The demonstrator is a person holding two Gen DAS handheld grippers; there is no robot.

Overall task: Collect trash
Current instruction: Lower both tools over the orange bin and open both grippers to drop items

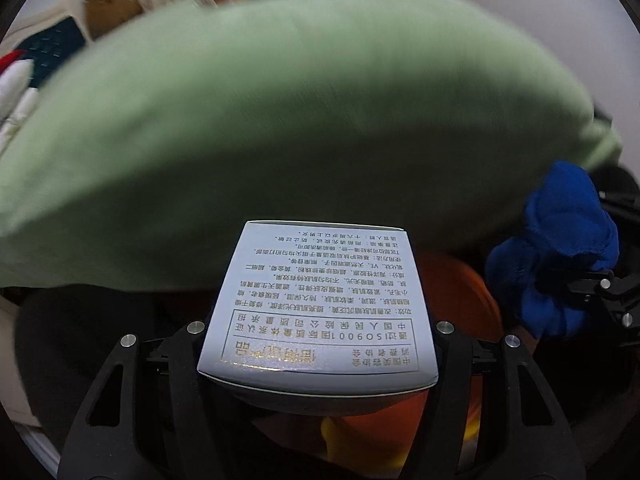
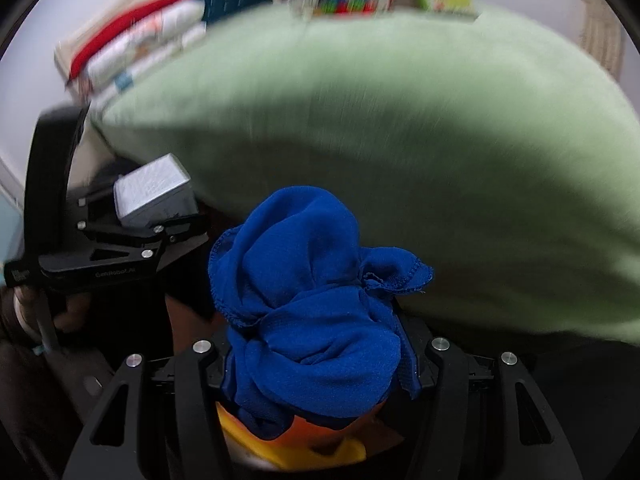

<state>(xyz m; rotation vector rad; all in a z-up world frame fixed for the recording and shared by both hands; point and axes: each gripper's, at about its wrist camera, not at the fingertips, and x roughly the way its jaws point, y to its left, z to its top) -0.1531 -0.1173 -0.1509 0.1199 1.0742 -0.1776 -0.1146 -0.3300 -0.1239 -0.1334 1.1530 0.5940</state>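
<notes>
**Both grippers loaded above an orange bin**

A wide pale green cloth (image 1: 280, 120) covers the table that fills the background, with blurred books and folded fabric at its far edge. Below both grippers sits an orange and yellow bin (image 2: 312, 440), only partly visible.

The left gripper (image 1: 318, 344) has its fingers closed on a small white carton (image 1: 316, 304) printed with Chinese text — held by its two side walls near the back end. The carton looks light and stiff, likely thin card that could dent if squeezed hard; the flat sides are the sensible place to hold.

The right gripper (image 2: 320, 364) is clamped on a bunched blue rag (image 2: 316, 300), which spills up and over the fingers. It appears soft and limp, with no risk of breaking — a pinch through the thick middle of the bundle should keep loose edges from slipping.

Both items hang just above the bin.
</notes>
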